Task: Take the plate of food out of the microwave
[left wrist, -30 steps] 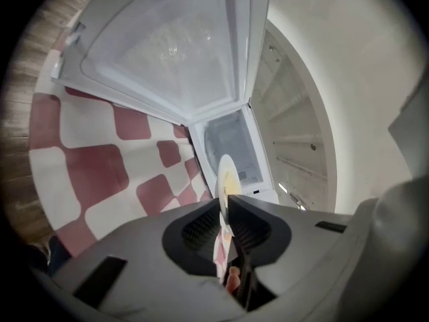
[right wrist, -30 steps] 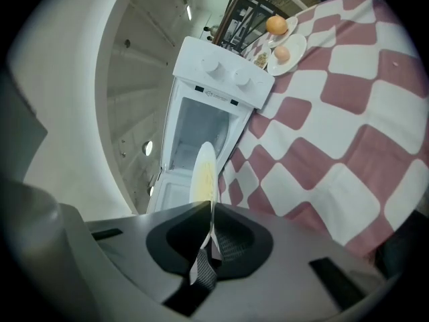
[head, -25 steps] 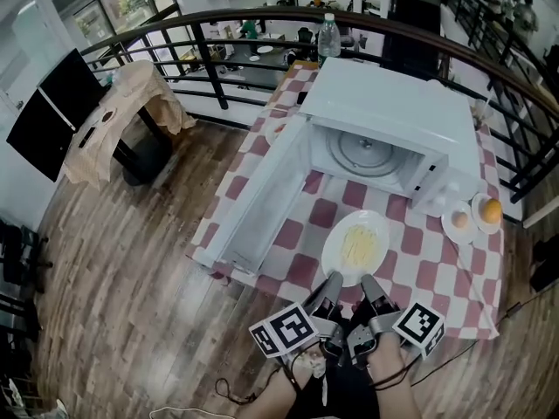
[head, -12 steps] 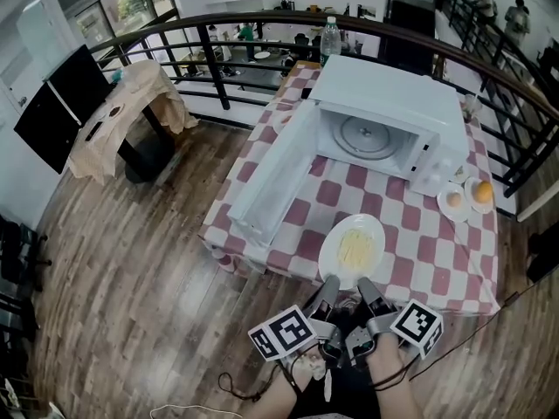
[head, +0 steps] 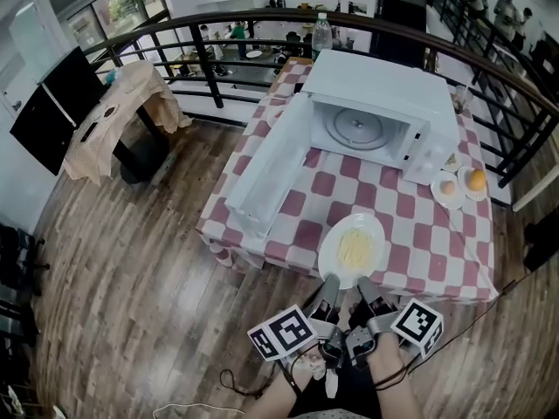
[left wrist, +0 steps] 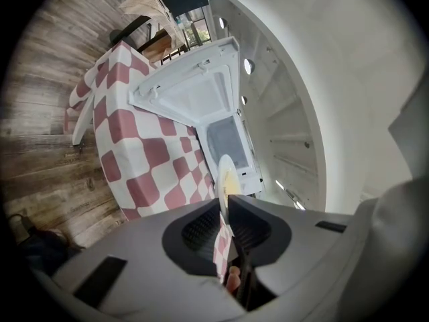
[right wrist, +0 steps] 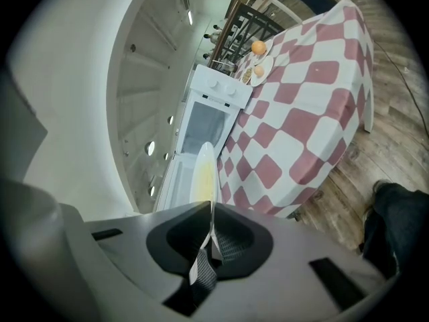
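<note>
Two grippers side by side, left gripper (head: 329,285) and right gripper (head: 365,286), point forward, jaws clamping the plate (head: 327,253) rim.

Overhead head view; gripper views edge-on to plate (head: 328,253)

On the plate (head: 351,250), the edge farthest from the microwave (head: 376,90) is hidden inside your left gripper (head: 330,281) and right gripper (head: 365,281). Right of the microwave, what lies on two dishes (head: 461,188) is too small to tell. The bottle (head: 321,33) behind it is half hidden.
</note>
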